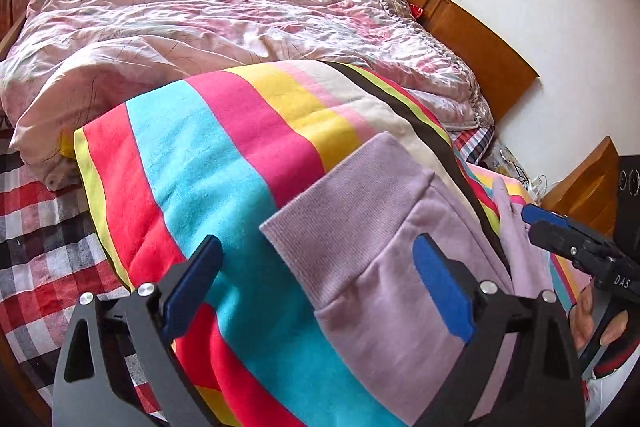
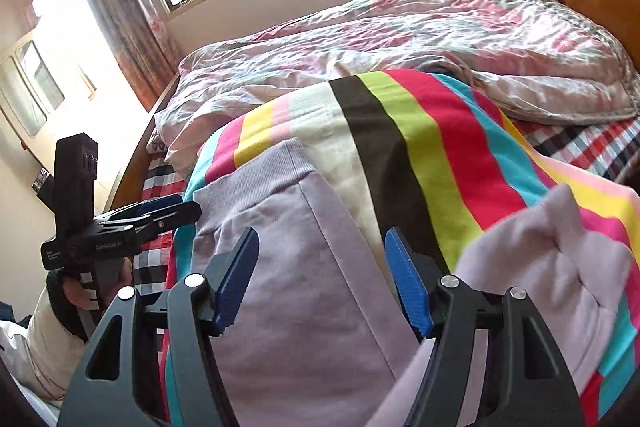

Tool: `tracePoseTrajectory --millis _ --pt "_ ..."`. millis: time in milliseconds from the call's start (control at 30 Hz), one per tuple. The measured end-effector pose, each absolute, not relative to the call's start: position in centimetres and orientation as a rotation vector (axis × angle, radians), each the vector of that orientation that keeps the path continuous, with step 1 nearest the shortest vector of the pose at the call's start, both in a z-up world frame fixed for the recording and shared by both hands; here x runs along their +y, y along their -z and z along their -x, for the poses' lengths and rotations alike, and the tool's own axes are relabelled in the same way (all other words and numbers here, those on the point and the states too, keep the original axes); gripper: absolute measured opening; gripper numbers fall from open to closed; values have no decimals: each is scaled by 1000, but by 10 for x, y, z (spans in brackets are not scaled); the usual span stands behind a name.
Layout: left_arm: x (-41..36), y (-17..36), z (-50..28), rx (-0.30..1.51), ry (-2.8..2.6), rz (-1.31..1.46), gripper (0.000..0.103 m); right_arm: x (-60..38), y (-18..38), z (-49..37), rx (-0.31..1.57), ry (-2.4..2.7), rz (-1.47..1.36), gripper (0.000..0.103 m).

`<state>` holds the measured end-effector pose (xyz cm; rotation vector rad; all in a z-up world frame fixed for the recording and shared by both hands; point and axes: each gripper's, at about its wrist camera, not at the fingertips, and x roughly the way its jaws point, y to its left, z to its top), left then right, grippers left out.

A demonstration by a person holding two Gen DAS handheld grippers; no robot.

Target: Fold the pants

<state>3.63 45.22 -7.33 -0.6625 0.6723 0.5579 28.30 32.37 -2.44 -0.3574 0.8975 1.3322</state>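
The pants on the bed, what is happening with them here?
A person holds a gripper in each hand over lilac pants that lie on a striped blanket on the bed. The left gripper hovers open near the ribbed waistband. The right gripper is also open above the fabric, gripping nothing. Part of the pants is bunched up at the right side, so the folding does not look finished.

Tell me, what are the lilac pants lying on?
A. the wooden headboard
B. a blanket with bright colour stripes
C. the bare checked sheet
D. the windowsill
B: the lilac pants are spread over the striped blanket, which covers part of the bed in both views.
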Motion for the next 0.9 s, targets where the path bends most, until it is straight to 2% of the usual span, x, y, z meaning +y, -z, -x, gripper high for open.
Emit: tracePoseTrajectory --millis 67,233,267,300,433,500,533,567,767,867,900 --pt "458 79 -47 685 -564 657 87 359 33 -284 896 -1362 394 62" --pt "458 86 -64 719 -548 581 87 397 66 -291 974 -1355 440 53" --pt "456 87 -69 735 -553 556 84 394 66 -290 971 -1371 435 40" --pt "452 87 -71 751 -560 523 81 392 64 -286 974 -1397 429 32" --pt "442 91 -72 786 -569 447 68 384 58 -267 888 -1378 522 17" --pt "444 91 -70 764 -563 448 42 383 56 -267 869 -1355 518 13" --pt "445 88 -67 754 -561 457 21 382 55 -267 855 -1348 517 13" --pt "447 84 -63 740 -551 470 7 381 53 -264 837 -1341 515 13" --pt "438 45 -49 633 -572 415 5 380 31 -255 748 -1311 475 12" --pt "440 52 -59 687 -592 409 6 388 49 -261 803 -1271 485 12" --pt "444 61 -64 725 -600 422 6 392 59 -262 843 -1266 500 16"
